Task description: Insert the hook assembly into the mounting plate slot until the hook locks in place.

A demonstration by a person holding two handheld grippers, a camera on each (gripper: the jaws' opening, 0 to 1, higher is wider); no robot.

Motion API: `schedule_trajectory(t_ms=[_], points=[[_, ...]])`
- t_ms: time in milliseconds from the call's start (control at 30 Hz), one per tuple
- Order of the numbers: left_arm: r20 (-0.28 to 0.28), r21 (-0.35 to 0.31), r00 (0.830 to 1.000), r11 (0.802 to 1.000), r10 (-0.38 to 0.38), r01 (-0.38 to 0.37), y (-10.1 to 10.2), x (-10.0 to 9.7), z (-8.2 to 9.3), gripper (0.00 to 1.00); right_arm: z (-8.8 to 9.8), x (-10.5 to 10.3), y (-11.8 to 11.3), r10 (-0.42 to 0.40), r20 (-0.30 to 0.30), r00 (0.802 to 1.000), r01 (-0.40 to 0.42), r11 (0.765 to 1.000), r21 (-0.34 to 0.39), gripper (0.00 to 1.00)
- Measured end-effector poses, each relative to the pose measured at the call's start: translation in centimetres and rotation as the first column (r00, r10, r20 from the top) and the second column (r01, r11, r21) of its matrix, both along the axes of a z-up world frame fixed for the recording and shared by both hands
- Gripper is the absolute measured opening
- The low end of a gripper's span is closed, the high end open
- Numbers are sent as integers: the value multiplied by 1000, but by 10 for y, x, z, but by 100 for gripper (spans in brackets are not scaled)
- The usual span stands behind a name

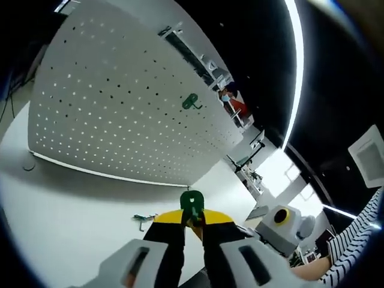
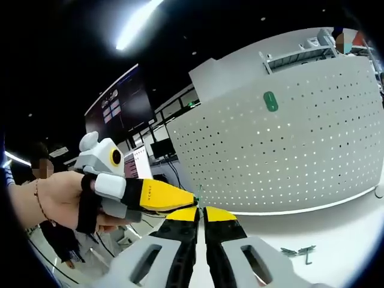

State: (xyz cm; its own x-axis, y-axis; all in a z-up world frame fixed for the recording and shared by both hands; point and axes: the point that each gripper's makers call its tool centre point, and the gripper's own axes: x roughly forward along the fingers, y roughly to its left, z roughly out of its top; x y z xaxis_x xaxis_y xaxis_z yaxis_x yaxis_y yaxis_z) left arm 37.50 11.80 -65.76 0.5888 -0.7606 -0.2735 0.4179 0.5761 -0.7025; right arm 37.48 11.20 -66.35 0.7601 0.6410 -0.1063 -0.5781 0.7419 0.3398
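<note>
White pegboard (image 1: 120,102) upright on table (image 1: 66,222), open room before it. One green hook (image 1: 191,102) mounted; another (image 1: 192,206) pinched in left gripper (image 1: 193,223). Right gripper (image 2: 201,215) nearly closed, contents unclear.

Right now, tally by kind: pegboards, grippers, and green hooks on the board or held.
Pegboard: 1
Grippers: 2, left gripper, right gripper
Green hooks: 2, hook on board, held hook
Total: 5
</note>
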Motion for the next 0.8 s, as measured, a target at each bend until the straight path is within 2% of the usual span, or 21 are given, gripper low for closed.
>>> schedule_trajectory(t_ms=[300,600,800], points=[[-44,-91,999,996,18,-22,-4,2,1,5,0,1,-2,-9,19,1000,9,1000,-13,0],[-71,-135,997,990,35,-44,-5,3,-1,4,0,2,-4,-14,39,999,16,999,-42,0],[-66,-121,997,992,31,-39,-6,3,-2,3,-1,2,-4,-13,47,999,15,998,-55,0]])
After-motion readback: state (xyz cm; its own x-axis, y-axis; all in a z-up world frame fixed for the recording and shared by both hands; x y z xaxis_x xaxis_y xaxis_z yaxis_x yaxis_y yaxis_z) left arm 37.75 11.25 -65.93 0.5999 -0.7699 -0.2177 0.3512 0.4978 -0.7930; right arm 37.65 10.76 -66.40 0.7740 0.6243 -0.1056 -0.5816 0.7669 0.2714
